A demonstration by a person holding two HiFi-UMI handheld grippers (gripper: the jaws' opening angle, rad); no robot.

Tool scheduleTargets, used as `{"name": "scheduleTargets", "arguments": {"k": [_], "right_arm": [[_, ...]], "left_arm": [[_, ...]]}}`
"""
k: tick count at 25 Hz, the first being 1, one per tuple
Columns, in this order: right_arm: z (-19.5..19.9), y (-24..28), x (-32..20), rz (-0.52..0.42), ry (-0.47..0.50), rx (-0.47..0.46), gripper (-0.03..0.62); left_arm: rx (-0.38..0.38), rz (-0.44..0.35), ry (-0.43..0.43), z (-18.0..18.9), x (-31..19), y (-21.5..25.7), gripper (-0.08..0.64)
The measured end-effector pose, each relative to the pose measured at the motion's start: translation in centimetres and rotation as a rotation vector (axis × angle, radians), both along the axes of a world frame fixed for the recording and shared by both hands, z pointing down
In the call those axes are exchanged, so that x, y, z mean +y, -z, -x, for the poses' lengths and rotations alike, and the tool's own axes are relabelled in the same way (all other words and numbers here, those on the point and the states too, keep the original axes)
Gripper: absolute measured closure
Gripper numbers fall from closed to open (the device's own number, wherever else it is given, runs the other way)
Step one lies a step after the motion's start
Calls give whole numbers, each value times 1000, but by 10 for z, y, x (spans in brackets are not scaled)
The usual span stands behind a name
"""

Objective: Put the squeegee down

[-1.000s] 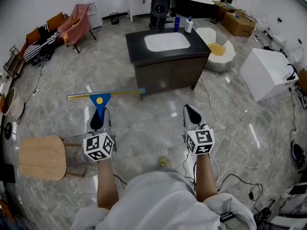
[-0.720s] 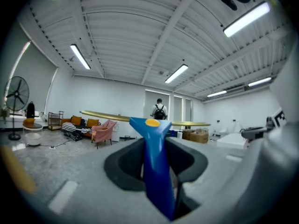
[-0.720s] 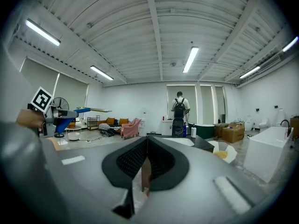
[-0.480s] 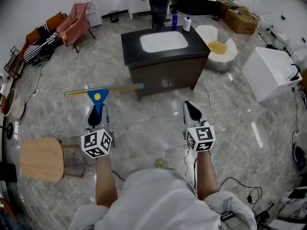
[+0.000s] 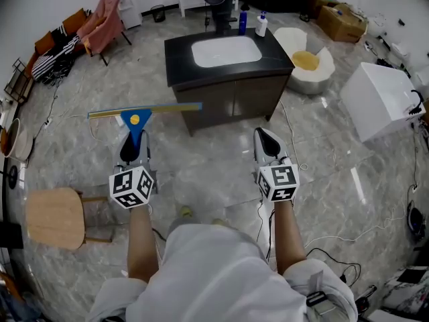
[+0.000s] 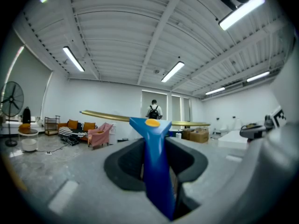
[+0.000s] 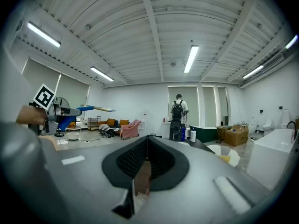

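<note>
Task status: not done. The squeegee (image 5: 137, 117) is off every surface, carried in the air ahead of the person at about waist level. The left gripper (image 5: 133, 154) pinches its blue handle (image 6: 156, 171); in the left gripper view the jaws stand either side of the handle and press on it, with the handle upright between them. The long yellow blade (image 5: 144, 110) lies crosswise and roughly level. The right gripper (image 5: 267, 146) carries nothing, and its own view shows the jaws pressed together with no gap. Both grippers point level toward the dark vanity (image 5: 228, 86) with the white basin (image 5: 224, 51), which is ahead and well apart from the blade. A wooden stool (image 5: 53, 217) stands to the person's left on the marble floor (image 5: 201, 170). Judgement: the whole put-down remains, namely reaching a surface, lowering the squeegee until it rests there, then spreading the left jaws. Which surface is meant I cannot tell; the vanity top seems likeliest.
</note>
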State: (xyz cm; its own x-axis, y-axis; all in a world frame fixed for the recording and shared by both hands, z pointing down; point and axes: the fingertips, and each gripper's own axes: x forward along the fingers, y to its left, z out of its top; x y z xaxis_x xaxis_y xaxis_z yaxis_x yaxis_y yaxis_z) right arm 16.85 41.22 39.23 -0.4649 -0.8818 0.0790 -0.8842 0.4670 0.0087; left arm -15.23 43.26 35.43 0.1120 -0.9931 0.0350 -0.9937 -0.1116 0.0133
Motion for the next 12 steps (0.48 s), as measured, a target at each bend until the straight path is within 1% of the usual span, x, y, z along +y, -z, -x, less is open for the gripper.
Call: {"name": "scheduleTargets", "arguments": {"k": [5, 12], "right_arm": [[-1, -1, -28, -5, 18, 12, 588], [15, -8, -72, -6, 24, 22, 588]], "left_arm": [[-2, 7, -2, -3, -24, -4, 430], [3, 16, -9, 9, -69, -15, 430]]}}
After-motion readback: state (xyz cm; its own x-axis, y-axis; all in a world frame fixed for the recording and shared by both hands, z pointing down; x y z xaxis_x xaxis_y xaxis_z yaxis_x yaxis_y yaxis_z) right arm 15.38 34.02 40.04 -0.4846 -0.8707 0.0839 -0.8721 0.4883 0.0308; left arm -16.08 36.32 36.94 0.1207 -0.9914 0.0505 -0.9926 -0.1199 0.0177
